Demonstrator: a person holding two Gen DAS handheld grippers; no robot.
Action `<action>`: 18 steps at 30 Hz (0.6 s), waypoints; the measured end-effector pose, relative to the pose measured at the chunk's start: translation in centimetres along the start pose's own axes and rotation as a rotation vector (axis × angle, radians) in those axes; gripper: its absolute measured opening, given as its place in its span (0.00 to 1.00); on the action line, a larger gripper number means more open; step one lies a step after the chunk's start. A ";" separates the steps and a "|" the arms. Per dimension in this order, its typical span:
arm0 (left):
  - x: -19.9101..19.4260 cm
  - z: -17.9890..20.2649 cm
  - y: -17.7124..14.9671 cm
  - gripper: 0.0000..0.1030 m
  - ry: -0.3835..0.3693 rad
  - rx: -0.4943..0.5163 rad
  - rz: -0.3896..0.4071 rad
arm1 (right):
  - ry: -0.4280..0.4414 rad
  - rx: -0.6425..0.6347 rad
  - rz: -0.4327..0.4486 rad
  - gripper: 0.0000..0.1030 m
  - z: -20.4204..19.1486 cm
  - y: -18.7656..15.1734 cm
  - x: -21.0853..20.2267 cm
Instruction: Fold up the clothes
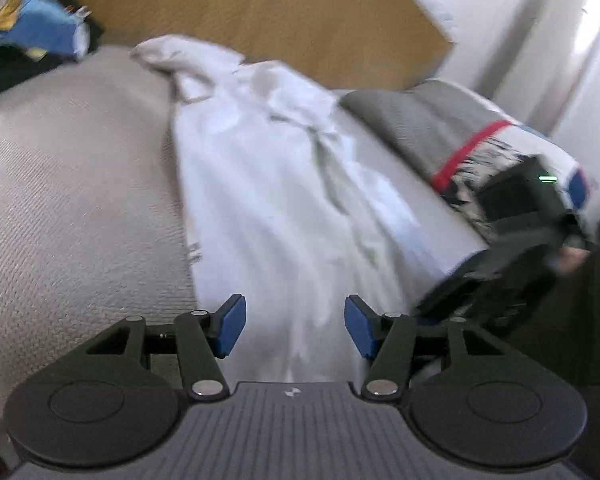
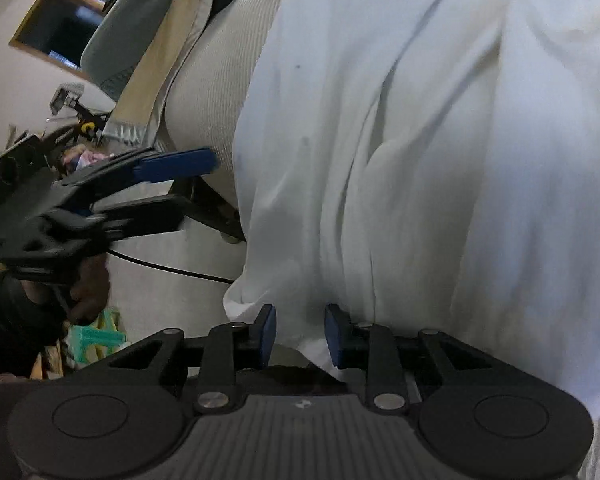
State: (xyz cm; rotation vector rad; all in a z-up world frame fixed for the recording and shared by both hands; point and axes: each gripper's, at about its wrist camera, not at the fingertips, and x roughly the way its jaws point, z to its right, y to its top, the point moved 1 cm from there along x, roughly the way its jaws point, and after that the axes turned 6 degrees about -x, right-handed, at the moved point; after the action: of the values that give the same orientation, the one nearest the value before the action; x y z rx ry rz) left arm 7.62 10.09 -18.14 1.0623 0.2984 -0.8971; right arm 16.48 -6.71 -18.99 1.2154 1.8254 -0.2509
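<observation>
Bed [image 1: 72, 184]: beige ribbed cover, filling the left of the left wrist view.
Left claw [image 1: 295, 326]: blue pads spread wide, nothing between them; it hovers over the near end of the shirt.
Shirt [image 1: 268, 184]: white, wrinkled, lying lengthwise on the bed, running away toward the wooden headboard [image 1: 236, 12].
Folded pile [image 1: 440, 132]: grey cloth with a red stripe, just right of the shirt.
Right claw [image 2: 300, 334]: pads partly open, at the shirt's hem; fabric sits between them, but whether they touch it I cannot tell.
Hand [image 2: 88, 288]: grips the left claw's handle, left in the right wrist view.
</observation>
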 end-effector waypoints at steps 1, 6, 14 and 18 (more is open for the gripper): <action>0.2 -0.4 -0.1 0.56 0.012 -0.019 -0.006 | -0.001 -0.001 0.016 0.30 -0.1 0.0 -0.6; -0.5 -0.7 -1.1 0.59 0.000 0.001 -0.029 | 0.010 -0.015 0.239 0.38 -0.3 0.2 -6.8; 0.0 1.3 -1.9 0.66 0.046 0.185 -0.094 | -0.136 0.040 0.261 0.55 1.3 0.1 -7.0; -0.1 0.1 -2.7 0.60 0.033 0.124 -0.135 | -0.159 0.054 0.235 0.51 1.0 -0.9 -7.6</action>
State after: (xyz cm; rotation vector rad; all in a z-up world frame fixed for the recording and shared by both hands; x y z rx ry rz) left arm 5.54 9.56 -19.75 1.1825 0.3487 -1.0305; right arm 17.12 -12.56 -13.97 1.3940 1.5330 -0.2578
